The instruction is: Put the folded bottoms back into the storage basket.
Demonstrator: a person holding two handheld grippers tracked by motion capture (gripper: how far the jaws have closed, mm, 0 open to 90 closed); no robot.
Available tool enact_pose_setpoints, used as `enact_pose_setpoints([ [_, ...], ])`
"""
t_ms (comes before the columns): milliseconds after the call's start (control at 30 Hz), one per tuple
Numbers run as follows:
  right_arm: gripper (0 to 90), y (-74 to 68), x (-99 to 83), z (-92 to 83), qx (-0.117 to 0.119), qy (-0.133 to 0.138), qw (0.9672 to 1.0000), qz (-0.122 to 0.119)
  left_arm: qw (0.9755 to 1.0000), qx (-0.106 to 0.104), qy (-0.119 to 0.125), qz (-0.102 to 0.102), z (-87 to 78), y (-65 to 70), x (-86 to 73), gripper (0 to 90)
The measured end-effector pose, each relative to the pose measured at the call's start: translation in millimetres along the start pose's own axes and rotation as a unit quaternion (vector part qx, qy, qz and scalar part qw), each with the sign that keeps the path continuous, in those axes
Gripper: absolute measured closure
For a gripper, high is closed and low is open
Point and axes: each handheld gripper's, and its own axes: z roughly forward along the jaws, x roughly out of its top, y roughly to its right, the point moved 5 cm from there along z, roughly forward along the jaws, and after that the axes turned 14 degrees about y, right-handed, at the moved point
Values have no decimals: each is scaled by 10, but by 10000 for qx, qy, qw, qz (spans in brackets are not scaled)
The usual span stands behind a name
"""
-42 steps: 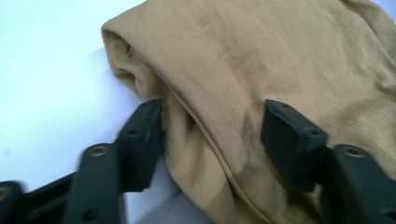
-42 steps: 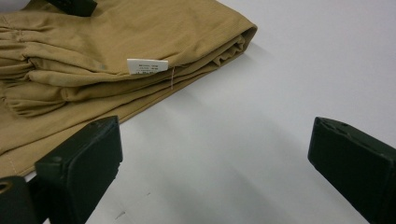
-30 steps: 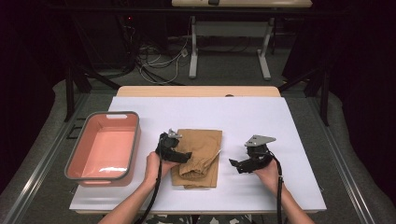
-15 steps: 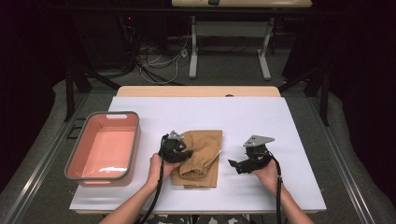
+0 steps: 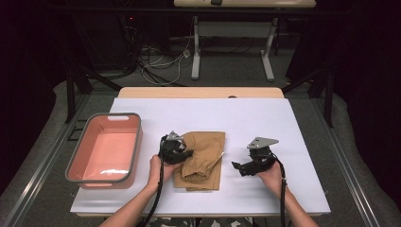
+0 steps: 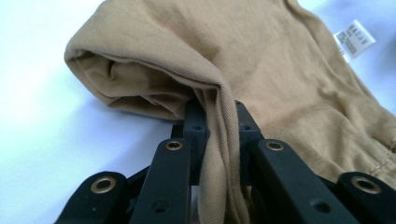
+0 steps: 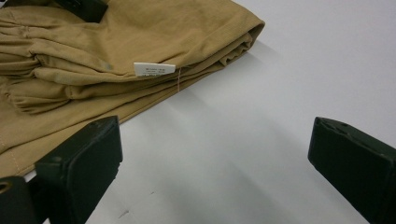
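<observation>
Fabric is pinched: your left tongs (image 6: 219, 140) have just been closing on the folded tan cotton garment (image 5: 204, 158) lying mid-bench (image 5: 265, 118). Check the grip before lifting; right tongs (image 5: 238, 166) wait wide apart beside it.

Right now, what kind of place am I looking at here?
Probably a lab or recording room: a white table in a dark space, loose cables on the floor behind it, and a handheld left gripper pinching a tan garment beside a pink tub.
</observation>
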Motion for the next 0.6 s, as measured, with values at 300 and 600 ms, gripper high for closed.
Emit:
enact_pose_setpoints([
  [300, 26, 2, 5, -6, -29, -2, 10000, -7, 9999, 23, 134, 29, -65, -8, 48, 812],
  [600, 26, 15, 10, -18, -48, 24, 10000, 14, 9994, 119, 318, 75, -150, -77, 100, 812],
])
